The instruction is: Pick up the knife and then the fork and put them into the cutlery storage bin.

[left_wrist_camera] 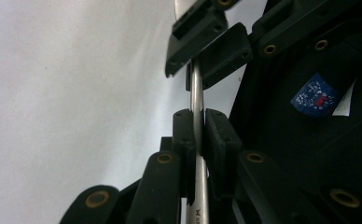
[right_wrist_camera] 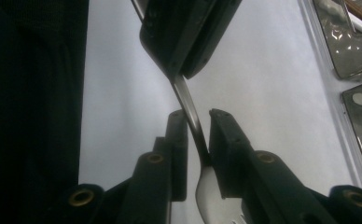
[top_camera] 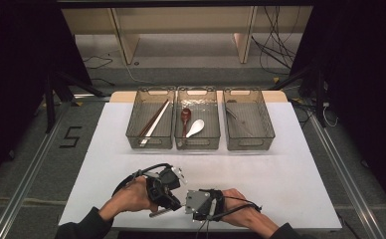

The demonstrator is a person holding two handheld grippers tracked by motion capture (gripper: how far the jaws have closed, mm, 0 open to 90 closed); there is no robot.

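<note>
A metal fork (top_camera: 159, 213) lies between both grippers near the table's front edge. My left gripper (top_camera: 177, 202) is shut on its handle (left_wrist_camera: 197, 122), seen up close between my jaws (left_wrist_camera: 197, 140). My right gripper (top_camera: 186, 205), with a grey plate on top, faces it from the right and is shut on the fork's neck (right_wrist_camera: 194, 122), just above the tines (right_wrist_camera: 214, 200). In the left gripper view the right gripper's jaws clamp the same handle farther up. The handle's end sticks out to the lower left in the high view.
Three clear bins stand in a row at the back of the white table (top_camera: 290, 164): the left bin (top_camera: 131, 130) holds chopsticks, the middle bin (top_camera: 216, 130) a dark red and a white spoon, the right bin (top_camera: 269, 127) metal cutlery. Two bins (right_wrist_camera: 351, 56) show in the right gripper view.
</note>
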